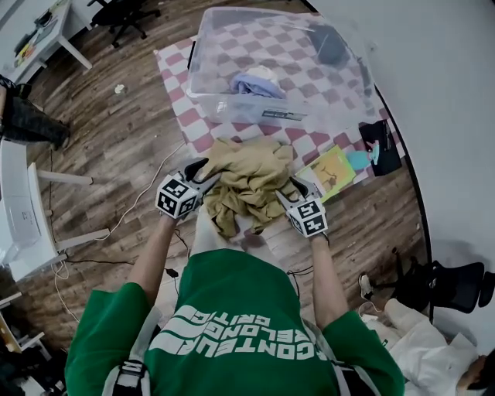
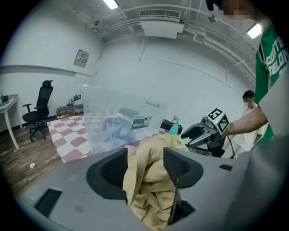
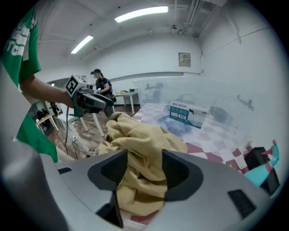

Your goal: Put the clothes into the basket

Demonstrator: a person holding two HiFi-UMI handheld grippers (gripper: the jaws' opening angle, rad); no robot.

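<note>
A red-and-white checked mat (image 1: 179, 116) is spread ahead of both grippers. A clear basket (image 1: 232, 108) is set on it, beyond the jaws, with a blue cloth (image 1: 257, 85) inside. A tan garment (image 1: 249, 179) is bunched between the grippers, clamped on one side by the left gripper (image 1: 205, 174) and on the other by the right gripper (image 1: 290, 189).

A red-and-white checkered mat (image 1: 174, 77) lies on the wood floor (image 1: 116, 147). At its right edge, a yellow booklet (image 1: 331, 172), a teal item (image 1: 360, 158) and a black pouch (image 1: 384, 143) sit close together. A black office chair (image 1: 124, 15) stands beyond the mat. A white cable (image 1: 143, 193) trails across the floor.
</note>
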